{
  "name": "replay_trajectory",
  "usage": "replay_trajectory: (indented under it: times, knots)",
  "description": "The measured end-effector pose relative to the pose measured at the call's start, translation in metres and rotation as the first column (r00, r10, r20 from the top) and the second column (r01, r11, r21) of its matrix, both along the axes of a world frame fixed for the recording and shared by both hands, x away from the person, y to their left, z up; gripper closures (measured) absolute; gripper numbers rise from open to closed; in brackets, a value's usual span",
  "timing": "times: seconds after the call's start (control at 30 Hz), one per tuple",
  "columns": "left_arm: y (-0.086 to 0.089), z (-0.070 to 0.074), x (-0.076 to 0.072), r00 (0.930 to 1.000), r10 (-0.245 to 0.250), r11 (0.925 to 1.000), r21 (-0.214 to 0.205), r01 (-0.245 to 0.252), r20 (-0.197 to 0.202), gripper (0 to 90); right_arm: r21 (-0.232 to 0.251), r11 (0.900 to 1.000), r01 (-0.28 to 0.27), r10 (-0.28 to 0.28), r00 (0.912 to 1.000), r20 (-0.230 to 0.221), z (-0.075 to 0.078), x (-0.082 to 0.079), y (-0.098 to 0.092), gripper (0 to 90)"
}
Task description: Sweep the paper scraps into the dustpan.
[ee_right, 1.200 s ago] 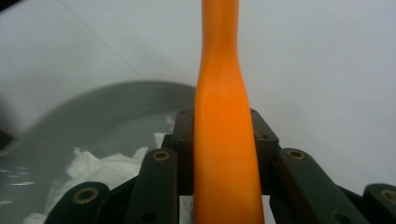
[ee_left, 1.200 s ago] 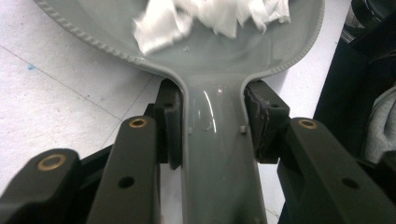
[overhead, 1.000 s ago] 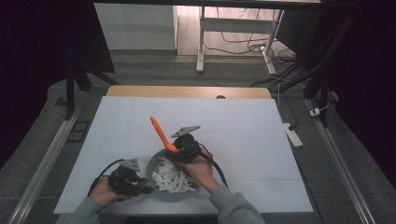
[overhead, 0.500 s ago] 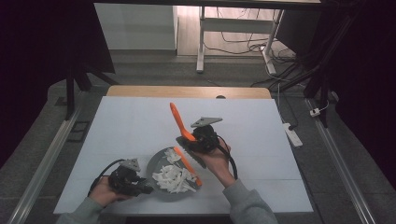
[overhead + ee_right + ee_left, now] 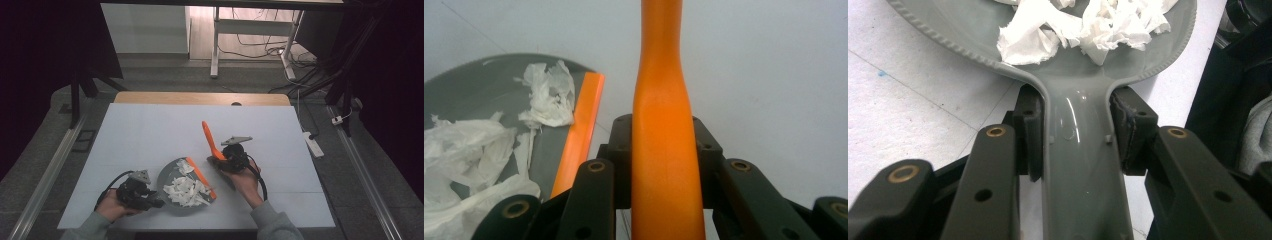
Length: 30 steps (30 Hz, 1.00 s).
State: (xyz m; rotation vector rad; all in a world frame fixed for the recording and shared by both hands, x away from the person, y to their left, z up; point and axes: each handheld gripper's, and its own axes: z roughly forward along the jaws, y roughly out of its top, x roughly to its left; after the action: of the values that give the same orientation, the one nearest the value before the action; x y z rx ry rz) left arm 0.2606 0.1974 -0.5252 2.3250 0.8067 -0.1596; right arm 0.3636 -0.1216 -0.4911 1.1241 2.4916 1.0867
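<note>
A: What does the left hand-held gripper (image 5: pixel 154 202) have?
B: Its jaws are clamped on the grey dustpan (image 5: pixel 1068 75) handle; the pan lies on the white table (image 5: pixel 150 135) just ahead of it, full of torn white paper (image 5: pixel 185 189).
A: And the right hand-held gripper (image 5: pixel 220 159)?
B: Closed around an orange brush handle (image 5: pixel 663 125), probably a brush; the orange lip (image 5: pixel 579 132) of the pan sits to its left.

Left gripper (image 5: pixel 1075 132) clamped on grey dustpan handle (image 5: pixel 1078 165), one black pad (image 5: pixel 1030 132) pressed to each side of handle just below pan bowl. Dustpan (image 5: pixel 1098 65) bowl spreads beyond handle, ridged rim at its left edge. Torn white paper scraps (image 5: pixel 1078 27) heaped inside bowl. White table surface (image 5: pixel 903 100) under dustpan; small blue speck left of bowl. Dark object and grey sleeve (image 5: pixel 1255 135) right of dustpan.
</note>
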Motion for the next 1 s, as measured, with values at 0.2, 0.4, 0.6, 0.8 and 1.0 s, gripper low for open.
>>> replay_trajectory:
  times: [0.2, 0.4, 0.6, 0.8, 1.0]
  knots:
    - [0.000, 0.000, 0.000, 1.0000, 0.001, 1.0000, -0.001, -0.001, 0.001, 61.0, 0.011, 0.9992, -0.039, 0.039, 0.9992, -0.005, -0.004, -0.008, 0.017, 70.2]
    - [-0.001, 0.000, 0.000, 1.0000, 0.002, 1.0000, 0.001, -0.002, 0.003, 61.0, 0.042, 0.9957, -0.083, 0.083, 0.9965, -0.009, -0.005, -0.022, 0.041, 70.3]
    - [-0.001, 0.000, 0.000, 1.0000, 0.005, 1.0000, -0.003, -0.005, 0.001, 61.1, 0.109, 0.9803, -0.165, 0.165, 0.9862, 0.002, 0.005, -0.036, 0.064, 70.2]
    - [-0.001, 0.000, -0.001, 0.9999, 0.007, 1.0000, -0.005, -0.007, 0.007, 61.1, 0.128, 0.9756, -0.178, 0.176, 0.9839, 0.034, 0.018, -0.039, 0.060, 70.2]
    - [0.002, 0.000, 0.000, 0.9994, 0.025, 0.9996, -0.017, -0.024, 0.024, 61.1, 0.144, 0.9750, -0.169, 0.163, 0.9851, 0.056, 0.028, -0.034, 0.043, 70.2]
